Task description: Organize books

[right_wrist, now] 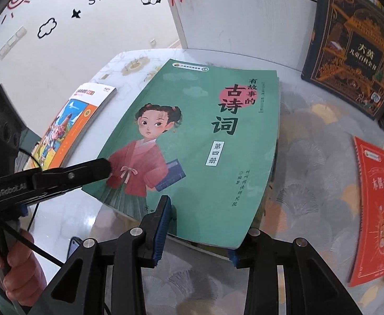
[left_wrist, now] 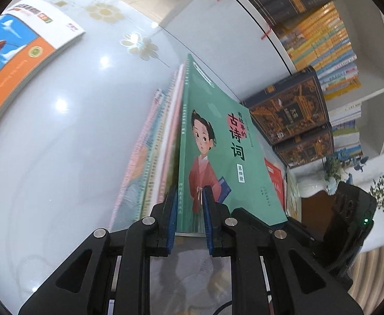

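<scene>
A glossy pale surface [right_wrist: 310, 173] is carrying several books in front of a white bookshelf [left_wrist: 370, 52]. At the centre, a stack of thin books [left_wrist: 150, 157] is lying with a green book [right_wrist: 200, 141] on top, its cover showing a drawn child in a red robe beside Chinese lettering.

The left tool [left_wrist: 189, 210] is clenching the near-left edge of the stack, its blue pads pressing above and below the green book; in the right wrist view it is reaching in from the left, with a person's hand [right_wrist: 16, 275] gripping its handle at the lower left.

The right tool [right_wrist: 200, 233] is sitting at the stack's near edge, one blue-padded finger lying over the green cover and the other tucked beneath the corner. Whether its pads are actually pressing I cannot tell (the lower one is mostly hidden under the books).

To the left, an orange and blue book [right_wrist: 68, 128] is lying flat, well apart from the stack. To the right, a red book [right_wrist: 375, 210] is lying flat near the edge. At the far right, a dark ornate book [right_wrist: 349, 50] with gold patterning is standing upright against the bookshelf.
</scene>
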Demonstrator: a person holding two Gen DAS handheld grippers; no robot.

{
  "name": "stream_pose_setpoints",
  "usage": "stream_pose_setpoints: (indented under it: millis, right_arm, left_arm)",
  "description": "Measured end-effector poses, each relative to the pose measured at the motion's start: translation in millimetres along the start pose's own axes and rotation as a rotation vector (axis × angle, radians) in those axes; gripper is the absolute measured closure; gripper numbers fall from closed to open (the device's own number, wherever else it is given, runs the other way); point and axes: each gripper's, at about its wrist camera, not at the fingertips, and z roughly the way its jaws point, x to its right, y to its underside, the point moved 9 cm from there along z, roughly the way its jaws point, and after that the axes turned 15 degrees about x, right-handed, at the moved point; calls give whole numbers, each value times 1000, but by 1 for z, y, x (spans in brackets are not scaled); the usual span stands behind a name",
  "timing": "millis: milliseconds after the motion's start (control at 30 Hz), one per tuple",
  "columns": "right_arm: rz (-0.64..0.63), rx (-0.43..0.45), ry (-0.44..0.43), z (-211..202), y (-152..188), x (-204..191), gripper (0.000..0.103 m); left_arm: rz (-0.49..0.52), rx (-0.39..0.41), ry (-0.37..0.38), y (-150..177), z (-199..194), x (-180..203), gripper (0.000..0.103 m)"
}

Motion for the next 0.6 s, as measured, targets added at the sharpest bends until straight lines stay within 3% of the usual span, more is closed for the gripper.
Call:
stream_pose_setpoints:
  millis: [133,300,467,500,600]
  right_arm:
    - [3,-37,-40,-7,9,-4,52]
    - [-29,-59,-56,-38,41,-4,50]
    - [26,-81,-29,-76,88,28,50]
    - [58,-89,-21,-84,100,40,50]
    - [170,-103,-18,-107,128,75,50]
  left_arm:
    - [25,30,-55,-1,-12,-6,88]
    - [65,34,-65,9,-29,4,83]
    - [177,-5,-30,34,-32,48,78]
    - [191,-19,-18,41,-30,58,73]
    - [231,-62,-11,69,-19,90,44]
